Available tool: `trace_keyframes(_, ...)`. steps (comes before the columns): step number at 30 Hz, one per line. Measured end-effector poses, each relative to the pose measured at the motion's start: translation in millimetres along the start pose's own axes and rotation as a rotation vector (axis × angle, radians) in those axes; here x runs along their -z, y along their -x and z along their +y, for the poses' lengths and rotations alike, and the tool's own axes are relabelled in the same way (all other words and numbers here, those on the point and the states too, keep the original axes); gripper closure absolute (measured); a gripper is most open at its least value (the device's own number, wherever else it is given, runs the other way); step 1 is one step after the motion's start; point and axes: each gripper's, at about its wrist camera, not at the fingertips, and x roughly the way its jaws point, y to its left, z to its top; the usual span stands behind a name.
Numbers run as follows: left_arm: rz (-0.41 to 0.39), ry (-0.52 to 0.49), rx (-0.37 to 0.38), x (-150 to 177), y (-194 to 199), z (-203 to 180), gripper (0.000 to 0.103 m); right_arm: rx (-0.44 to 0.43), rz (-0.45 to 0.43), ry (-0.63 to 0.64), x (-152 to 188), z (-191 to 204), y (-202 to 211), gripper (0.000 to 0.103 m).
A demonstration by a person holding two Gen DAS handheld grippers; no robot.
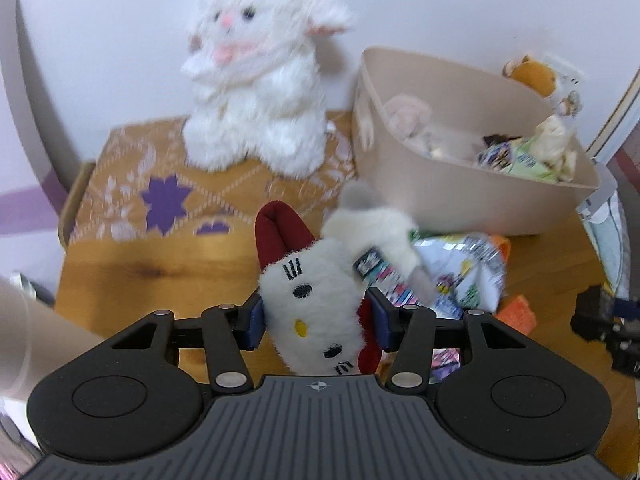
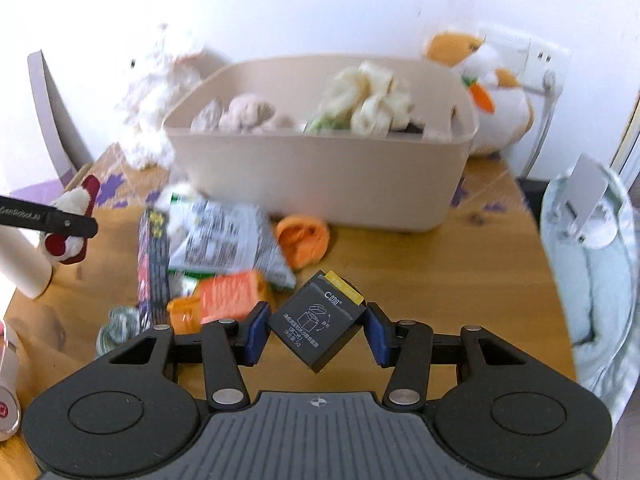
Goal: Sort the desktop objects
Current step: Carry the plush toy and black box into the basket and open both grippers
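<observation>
My left gripper (image 1: 318, 322) is shut on a white Hello Kitty plush (image 1: 316, 308) with red ears, held above the wooden table (image 1: 160, 256). The plush and left gripper also show at the far left of the right wrist view (image 2: 70, 216). My right gripper (image 2: 316, 326) is shut on a small dark grey box (image 2: 316, 322) with a yellow tab, held corner-down above the table. A beige bin (image 2: 320, 176) holding soft toys and packets stands at the back. It also shows in the left wrist view (image 1: 460, 184).
A big white plush lamb (image 1: 256, 80) sits on a patterned box (image 1: 160, 188) at the back left. Snack packets (image 2: 224, 240), orange items (image 2: 302, 240) and a grey ball (image 2: 120, 326) lie in front of the bin. An orange-and-white plush (image 2: 492, 92) leans behind the bin.
</observation>
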Motion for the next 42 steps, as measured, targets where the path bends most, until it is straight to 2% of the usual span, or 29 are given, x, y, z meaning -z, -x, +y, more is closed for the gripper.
trace_keyframes(13, -0.148, -0.120, 0.056, -69.1, 32.7, -47.7, 0.051, 0.061, -0.145, 0.043, -74.2, -32.7, 29.1, 0.056)
trace_keyframes(22, -0.203, -0.193, 0.068, -116.9, 16.4, -93.6, 0.051, 0.102, -0.208, 0.054, -126.6, -47.8, 12.5, 0.056)
trace_keyframes(30, -0.178, -0.227, 0.036, -139.7, -24.7, -133.5, 0.051, 0.096, -0.179, 0.045, -165.1, -45.7, -27.0, 0.056)
trace_keyframes(33, -0.154, -0.289, -0.002, -138.8, -37.9, -144.2, 0.050, 0.080, -0.150, 0.064, -175.1, -40.4, -46.6, 0.056)
trace_keyframes(37, -0.128, -0.300, -0.033, -139.5, -52.5, -145.6, 0.050, 0.067, -0.115, 0.058, -179.8, -35.0, -66.2, 0.056)
trace_keyframes(40, -0.092, -0.303, -0.008, -139.5, -60.3, -142.2, 0.046, 0.068, -0.096, 0.073, -176.4, -30.4, -72.3, 0.055)
trace_keyframes(42, -0.099, -0.305, -0.009, -138.1, -61.4, -141.0, 0.042, 0.068, -0.093, 0.092, -173.8, -28.3, -74.0, 0.054)
